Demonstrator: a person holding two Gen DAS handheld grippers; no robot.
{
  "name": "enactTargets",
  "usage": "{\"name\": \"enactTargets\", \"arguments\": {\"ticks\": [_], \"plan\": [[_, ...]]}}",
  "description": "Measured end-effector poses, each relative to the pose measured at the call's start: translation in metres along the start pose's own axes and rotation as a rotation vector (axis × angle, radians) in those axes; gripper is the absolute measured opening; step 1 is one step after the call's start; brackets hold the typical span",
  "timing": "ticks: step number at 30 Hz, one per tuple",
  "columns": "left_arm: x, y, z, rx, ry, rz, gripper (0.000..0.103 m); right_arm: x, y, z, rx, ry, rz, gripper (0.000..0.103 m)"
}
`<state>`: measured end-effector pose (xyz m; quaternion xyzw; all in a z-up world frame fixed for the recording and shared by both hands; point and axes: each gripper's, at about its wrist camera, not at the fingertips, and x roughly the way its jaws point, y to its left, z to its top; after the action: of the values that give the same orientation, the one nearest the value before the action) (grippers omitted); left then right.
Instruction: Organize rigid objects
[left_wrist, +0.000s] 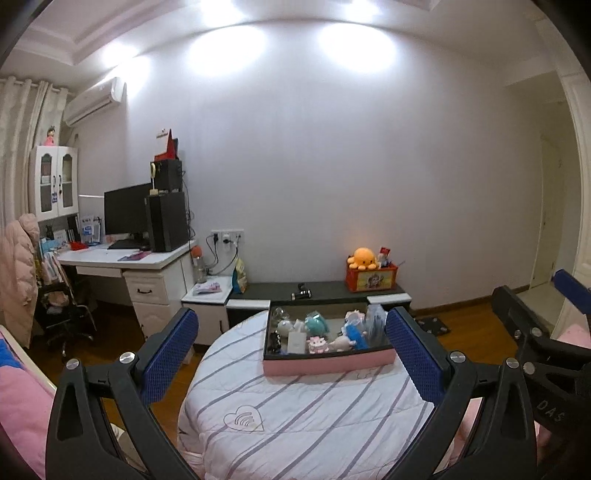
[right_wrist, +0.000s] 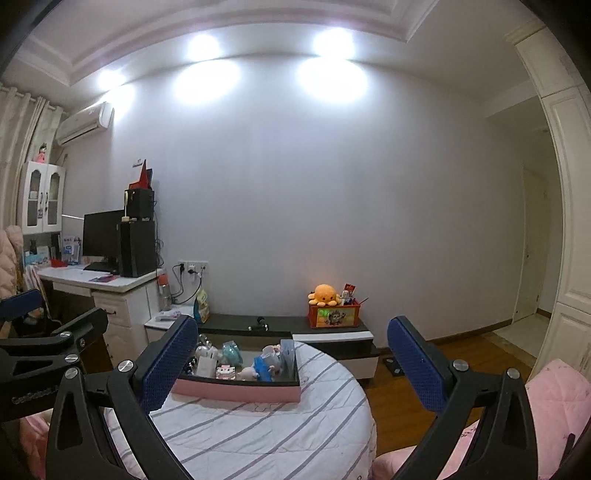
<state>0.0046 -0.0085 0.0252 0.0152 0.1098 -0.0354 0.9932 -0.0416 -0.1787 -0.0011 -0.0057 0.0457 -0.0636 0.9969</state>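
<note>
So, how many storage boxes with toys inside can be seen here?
2. The pink box sits on the striped bed. The red box, with an orange octopus plush on top, stands on the low cabinet.

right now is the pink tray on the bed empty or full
Full. The pink tray holds a crowd of small toys, among them a teal figure, covering most of its floor in both wrist views.

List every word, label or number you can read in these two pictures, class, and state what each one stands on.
"DAS" – raised letters on the black frame of the right gripper, cut off at the edge of the left wrist view.
Embossed lettering on the left gripper frame: too blurred to read.
Picture label on the orange toy box: no legible words.
</note>
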Motion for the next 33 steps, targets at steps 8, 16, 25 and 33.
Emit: {"name": "enactTargets", "arguments": {"ticks": [8,16,25,33], "plan": [[-0.007,0.000,0.001,-0.006,-0.040,0.021,0.103,-0.007,0.005,0.000,-0.010,-0.039,0.009,0.103],[-0.011,0.002,-0.001,-0.016,-0.042,0.034,0.103,-0.011,0.010,0.000,-0.027,-0.051,0.017,0.103],[-0.011,0.000,-0.002,-0.003,-0.041,0.046,0.103,-0.011,0.011,-0.001,-0.030,-0.052,-0.008,0.103],[-0.011,0.000,-0.002,-0.002,-0.045,0.046,0.103,-0.012,0.010,-0.001,-0.031,-0.053,-0.007,0.103]]}}
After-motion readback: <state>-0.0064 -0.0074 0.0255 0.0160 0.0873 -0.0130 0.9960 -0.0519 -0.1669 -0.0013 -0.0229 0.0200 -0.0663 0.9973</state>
